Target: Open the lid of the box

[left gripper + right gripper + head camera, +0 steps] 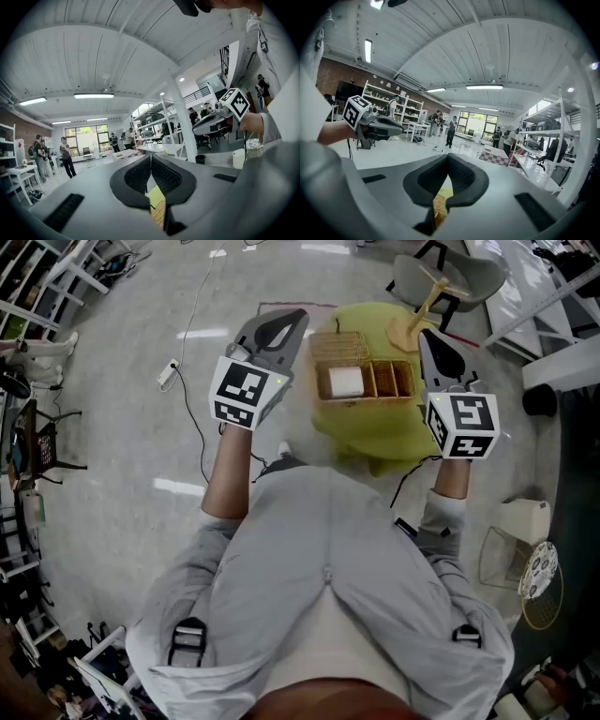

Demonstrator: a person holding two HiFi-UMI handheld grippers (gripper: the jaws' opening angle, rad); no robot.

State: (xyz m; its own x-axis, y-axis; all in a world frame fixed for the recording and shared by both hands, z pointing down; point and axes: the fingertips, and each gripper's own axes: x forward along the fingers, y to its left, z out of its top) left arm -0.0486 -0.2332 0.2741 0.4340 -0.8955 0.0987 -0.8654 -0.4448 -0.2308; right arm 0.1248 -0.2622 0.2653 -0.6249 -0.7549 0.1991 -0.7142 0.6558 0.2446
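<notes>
A wicker box (364,381) sits on a round table under a yellow-green cloth (384,432). Its woven lid (337,345) stands up at the far left side, and the compartments show, one holding a white roll (345,382). My left gripper (281,322) is held in the air left of the box, shut and with nothing in it. The right gripper (427,336) hovers at the box's right, also shut and empty. In the left gripper view the jaws (151,159) meet, with cloth and wicker (158,212) below. The right gripper view shows its jaws (447,158) pressed together.
A wooden stand (420,317) rests on the table behind the box, with a grey chair (455,276) beyond. On the floor at left lies a white cable with a power strip (168,375). A white bin (525,519) and a wire basket (504,559) stand at right.
</notes>
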